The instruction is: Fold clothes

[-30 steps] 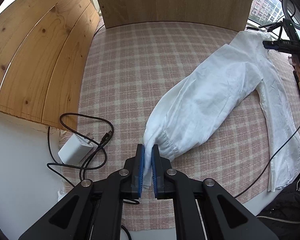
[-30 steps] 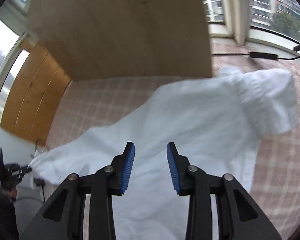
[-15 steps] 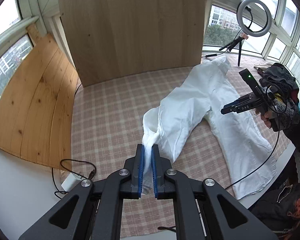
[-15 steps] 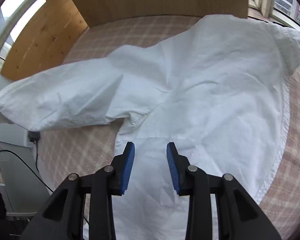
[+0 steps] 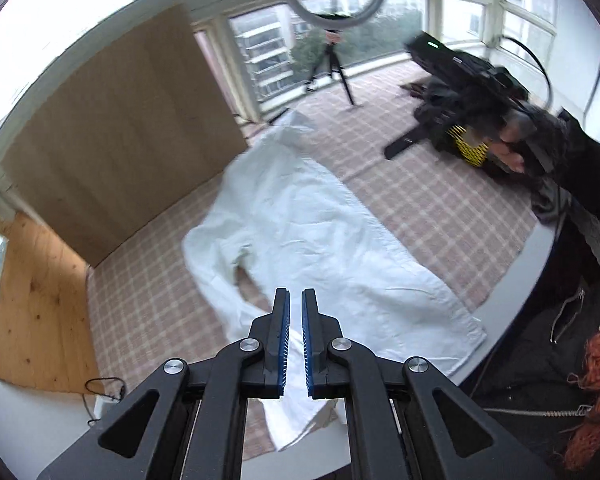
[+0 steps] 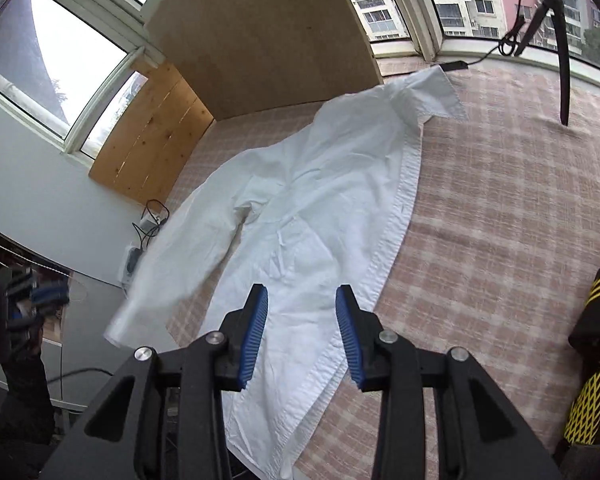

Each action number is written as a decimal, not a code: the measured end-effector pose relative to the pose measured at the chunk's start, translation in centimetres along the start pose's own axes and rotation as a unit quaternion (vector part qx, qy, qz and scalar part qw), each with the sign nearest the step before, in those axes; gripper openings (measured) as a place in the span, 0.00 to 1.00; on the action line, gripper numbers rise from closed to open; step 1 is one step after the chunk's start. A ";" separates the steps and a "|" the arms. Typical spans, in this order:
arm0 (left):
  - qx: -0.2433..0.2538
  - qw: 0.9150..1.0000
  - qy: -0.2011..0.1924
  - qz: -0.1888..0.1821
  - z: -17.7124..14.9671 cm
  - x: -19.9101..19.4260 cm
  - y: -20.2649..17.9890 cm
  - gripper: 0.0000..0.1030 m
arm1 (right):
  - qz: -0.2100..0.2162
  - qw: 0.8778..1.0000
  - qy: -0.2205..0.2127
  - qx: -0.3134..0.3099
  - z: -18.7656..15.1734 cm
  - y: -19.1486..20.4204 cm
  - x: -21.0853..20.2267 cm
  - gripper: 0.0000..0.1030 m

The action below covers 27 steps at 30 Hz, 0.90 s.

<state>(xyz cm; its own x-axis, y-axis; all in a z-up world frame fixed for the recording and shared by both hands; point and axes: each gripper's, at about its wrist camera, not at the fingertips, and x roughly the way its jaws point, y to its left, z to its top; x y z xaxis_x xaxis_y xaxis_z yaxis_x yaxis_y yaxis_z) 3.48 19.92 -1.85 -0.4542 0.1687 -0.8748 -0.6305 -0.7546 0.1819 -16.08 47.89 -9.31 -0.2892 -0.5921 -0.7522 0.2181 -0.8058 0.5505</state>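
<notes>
On the checked worktop (image 6: 500, 208) a white shirt (image 6: 320, 200) lay spread, collar far, one sleeve trailing over the near edge. The left gripper (image 5: 295, 336) hung above it, jaws nearly together with only a narrow gap and nothing between them. The right gripper (image 6: 302, 332) hovered wide open over the hem.

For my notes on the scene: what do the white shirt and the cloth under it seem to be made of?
The shirt looks like thin woven cotton or linen, matte, with fine creases and stitched edges. The checked cloth beneath looks like a woven fabric, matte, pink and beige; its fibre cannot be told.
</notes>
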 end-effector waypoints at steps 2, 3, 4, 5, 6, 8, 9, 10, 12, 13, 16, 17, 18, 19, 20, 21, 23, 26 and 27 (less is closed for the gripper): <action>0.037 0.998 0.030 -0.032 0.1 2.8 -4.5 0.05 | 0.015 1.000 0.012 0.009 0.0 -1.1 1.1 0.34; 0.048 0.997 0.047 -0.049 -0.2 4.3 -6.4 0.05 | 0.021 1.000 0.019 0.012 0.0 -1.5 1.7 0.34; 0.051 0.995 0.064 -0.063 -0.7 5.8 -8.0 0.05 | 0.022 0.999 0.026 0.003 0.2 -1.1 2.3 0.34; 0.045 0.993 0.078 -0.077 -1.2 7.0 -9.1 0.06 | 0.022 0.999 0.033 -0.005 0.5 -0.6 2.9 0.35; 0.029 0.992 0.087 -0.089 -1.9 7.9 -9.7 0.08 | 0.023 0.999 0.040 -0.014 0.7 -0.2 3.6 0.35; -0.025 0.990 0.096 -0.102 -3.6 8.9 -9.1 0.09 | 0.024 0.998 0.054 -0.031 1.2 0.6 4.8 0.35; -0.056 0.990 0.094 -0.094 -4.9 8.9 -8.2 0.09 | 0.025 0.997 0.061 -0.039 1.5 1.0 5.4 0.37; -0.086 0.988 0.092 -0.087 -6.2 8.8 -7.2 0.09 | 0.025 0.996 0.068 -0.048 1.7 1.5 6.1 0.40; -0.150 0.982 0.088 -0.072 -8.9 8.7 -5.1 0.10 | 0.025 0.993 0.084 -0.075 2.0 3.4 7.5 0.51; -0.186 0.976 0.087 -0.065 -10.5 8.5 -3.7 0.09 | 0.028 0.992 0.092 -0.087 2.1 4.4 8.5 0.53; -0.263 0.961 0.079 -0.035 -15.1 7.8 -0.8 0.13 | 0.045 0.983 0.130 -0.122 1.2 7.6 12.6 0.54; -0.277 0.957 0.080 -0.022 -16.3 7.8 -0.2 0.16 | 0.042 0.980 0.146 -0.132 0.7 8.5 14.2 0.54; -0.287 0.954 0.084 -0.012 -17.4 7.9 0.3 0.18 | 0.033 0.976 0.160 -0.141 0.1 9.3 15.8 0.54; -0.301 0.950 0.086 -0.007 -18.5 8.1 0.9 0.20 | 0.024 0.973 0.173 -0.151 -0.5 10.0 17.3 0.54; -0.324 0.942 0.085 -0.013 -19.3 8.5 1.5 0.20 | 0.016 0.969 0.185 -0.165 -1.4 10.7 18.6 0.54; -0.343 0.935 0.082 -0.021 -20.0 8.9 1.9 0.20 | 0.010 0.964 0.197 -0.176 -2.2 11.2 19.9 0.54; -0.363 0.928 0.076 -0.033 -20.5 9.4 2.4 0.20 | 0.000 0.959 0.217 -0.183 -3.6 11.5 21.8 0.54; -0.340 0.938 0.060 -0.032 -19.2 9.5 1.4 0.20 | 0.008 0.963 0.215 -0.163 -4.3 11.2 22.9 0.54; -0.330 0.942 0.049 -0.042 -18.4 9.5 1.1 0.21 | 0.011 0.964 0.212 -0.160 -4.3 11.2 23.1 0.54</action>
<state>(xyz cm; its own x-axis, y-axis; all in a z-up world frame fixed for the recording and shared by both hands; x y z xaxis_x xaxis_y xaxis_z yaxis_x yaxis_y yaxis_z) 10.05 8.99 -18.22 -0.3395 0.2097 -0.9170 -0.1175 -0.9767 -0.1798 -16.33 25.25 -22.09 0.1120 -0.4995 -0.8590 0.5162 -0.7094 0.4798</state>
